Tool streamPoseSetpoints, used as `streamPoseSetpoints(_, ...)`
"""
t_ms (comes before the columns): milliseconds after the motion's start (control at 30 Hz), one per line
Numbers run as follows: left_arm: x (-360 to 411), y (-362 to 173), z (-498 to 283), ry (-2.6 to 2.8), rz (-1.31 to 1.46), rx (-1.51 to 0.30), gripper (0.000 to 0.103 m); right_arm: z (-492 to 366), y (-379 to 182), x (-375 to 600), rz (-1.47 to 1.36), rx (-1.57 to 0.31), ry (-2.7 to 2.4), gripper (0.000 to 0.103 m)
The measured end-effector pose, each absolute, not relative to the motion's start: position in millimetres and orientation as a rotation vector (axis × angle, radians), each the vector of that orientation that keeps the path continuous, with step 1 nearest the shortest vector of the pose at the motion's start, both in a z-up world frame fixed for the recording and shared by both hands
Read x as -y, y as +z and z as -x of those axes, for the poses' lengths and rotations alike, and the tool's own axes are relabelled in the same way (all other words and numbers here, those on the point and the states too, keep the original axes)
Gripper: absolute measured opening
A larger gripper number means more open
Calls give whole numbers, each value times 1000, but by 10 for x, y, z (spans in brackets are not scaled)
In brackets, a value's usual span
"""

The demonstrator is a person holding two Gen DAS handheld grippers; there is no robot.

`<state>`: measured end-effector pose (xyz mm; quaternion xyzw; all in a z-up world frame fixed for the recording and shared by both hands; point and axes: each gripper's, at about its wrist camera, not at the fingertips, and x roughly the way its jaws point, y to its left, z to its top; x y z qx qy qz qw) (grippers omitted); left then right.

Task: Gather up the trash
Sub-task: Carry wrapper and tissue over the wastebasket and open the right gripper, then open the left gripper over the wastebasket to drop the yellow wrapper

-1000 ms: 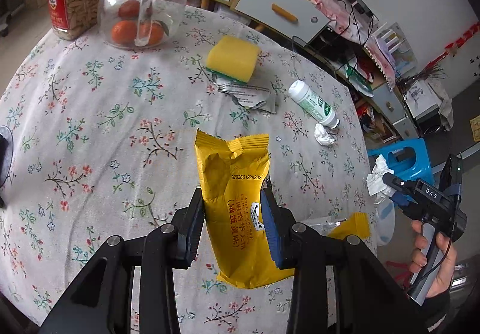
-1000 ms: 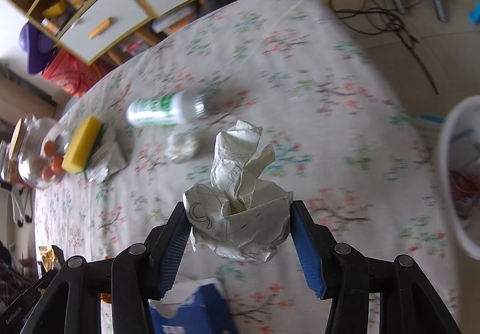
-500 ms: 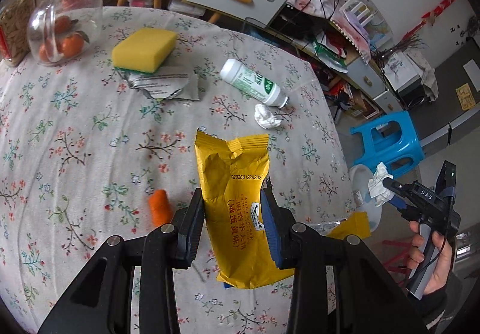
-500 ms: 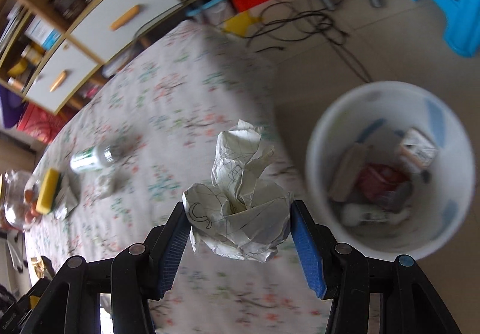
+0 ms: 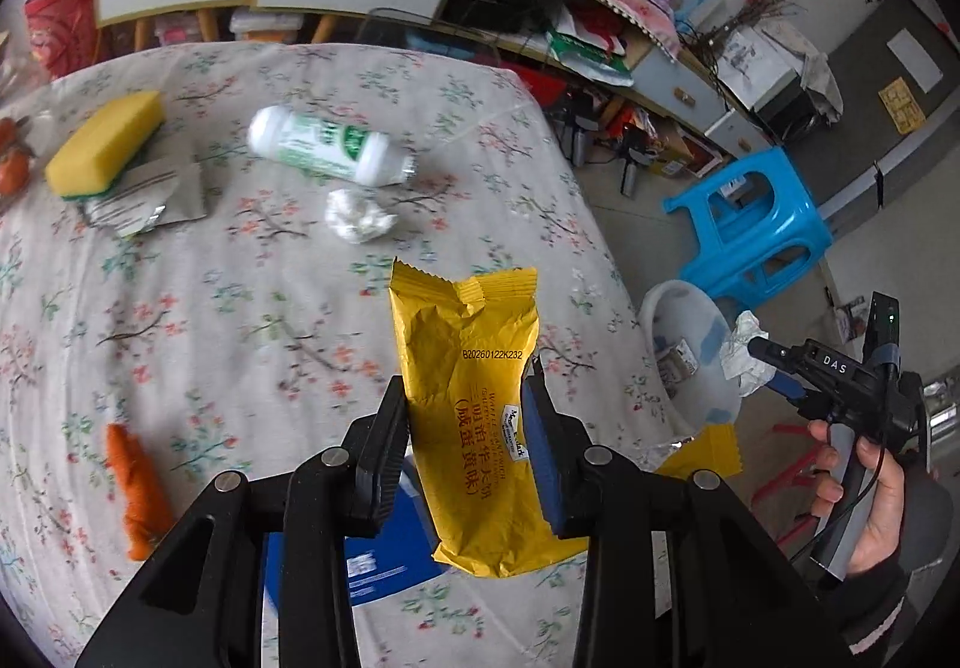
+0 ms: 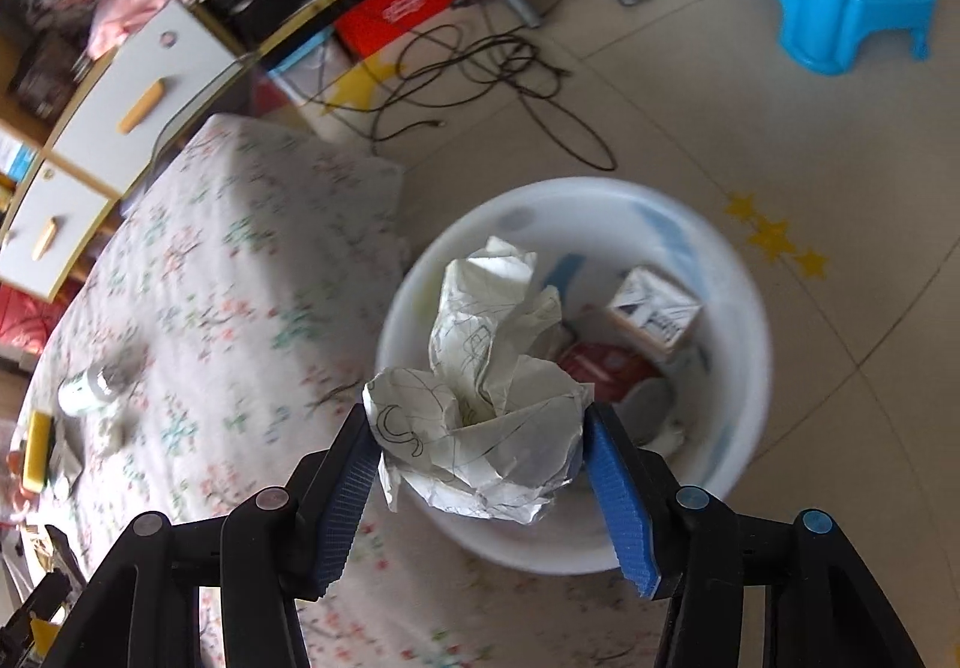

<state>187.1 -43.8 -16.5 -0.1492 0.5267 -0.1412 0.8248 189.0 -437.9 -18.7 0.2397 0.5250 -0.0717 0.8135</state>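
My left gripper (image 5: pixel 468 428) is shut on a yellow snack wrapper (image 5: pixel 474 398) and holds it above the floral table (image 5: pixel 240 308). My right gripper (image 6: pixel 480 464) is shut on a crumpled paper ball (image 6: pixel 480 398) and holds it over the near rim of the white trash bin (image 6: pixel 744 368) on the floor. The bin holds a small carton and a red packet. In the left wrist view the right gripper (image 5: pixel 762 362) with the paper (image 5: pixel 741 350) hangs over the bin (image 5: pixel 672 308) past the table's right edge.
On the table lie a white bottle (image 5: pixel 330 146), a small tissue wad (image 5: pixel 357 215), a yellow sponge (image 5: pixel 105 143), a foil wrapper (image 5: pixel 150 194), an orange piece (image 5: pixel 138 488) and a blue box (image 5: pixel 372 560). A blue stool (image 5: pixel 756 224) stands beyond the bin, with cables (image 6: pixel 480 68) on the floor.
My right gripper has carried the paper ball off the table edge to over the bin. My left gripper has swung right with the yellow wrapper, toward the table's right edge.
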Motion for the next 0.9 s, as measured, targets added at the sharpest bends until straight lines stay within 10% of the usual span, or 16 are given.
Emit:
streamPoseSetpoints(233,1104,-205,-2035,-375,246,-1137,39,-1847,-239,4603,-514,-1135,-153,80)
streamPoseSetpoints(900,2885,-366,-2440,-561,98,-1121,39,-1433,-154,5245,-532,-1088,-266,89)
